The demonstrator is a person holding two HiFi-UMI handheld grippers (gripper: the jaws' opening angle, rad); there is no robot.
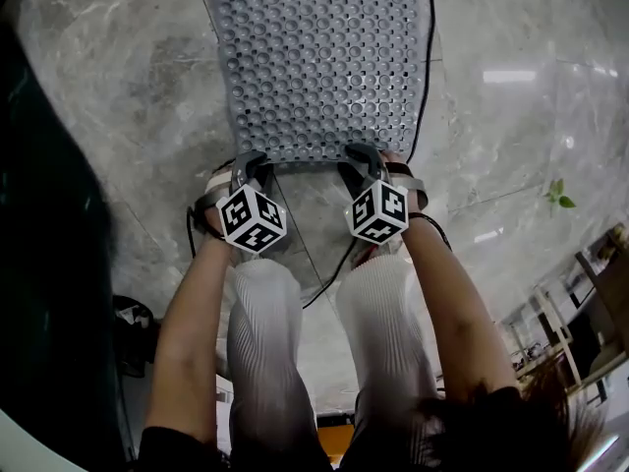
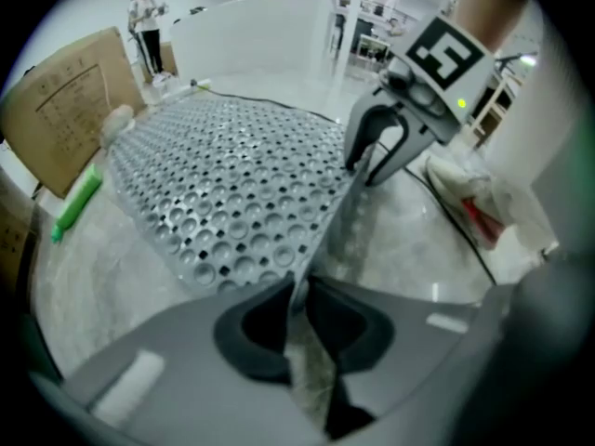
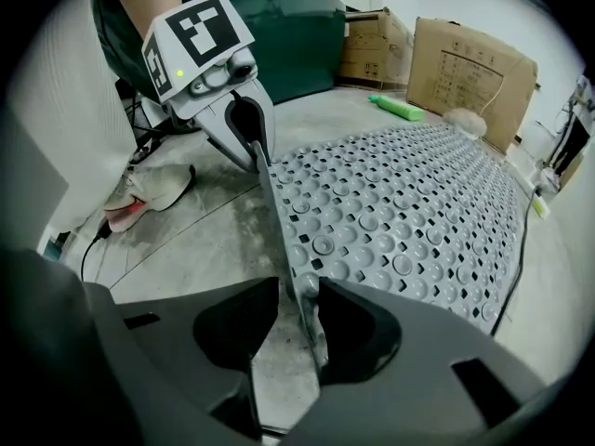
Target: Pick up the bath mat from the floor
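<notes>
The grey bath mat (image 1: 324, 57), covered in bumps and holes, lies on the marble floor ahead of me, with its near edge lifted a little. My left gripper (image 1: 251, 162) is at the near-left corner. In the left gripper view its jaws (image 2: 299, 291) are pinched on the mat's edge (image 2: 232, 193). My right gripper (image 1: 364, 157) is at the near-right corner. In the right gripper view it (image 3: 297, 291) stands open astride the mat's edge (image 3: 409, 212), with a gap on its left side. Each gripper shows in the other's view: the right gripper (image 2: 376, 161), the left gripper (image 3: 246, 147).
Cardboard boxes (image 3: 469, 63) and a green tube (image 3: 395, 108) lie beyond the mat's far end. A black cable (image 1: 425, 87) runs along the mat's right side. A shoe (image 3: 139, 198) rests near my feet. A large dark green bin (image 3: 288, 35) stands to the left. A person (image 2: 146, 17) stands far off.
</notes>
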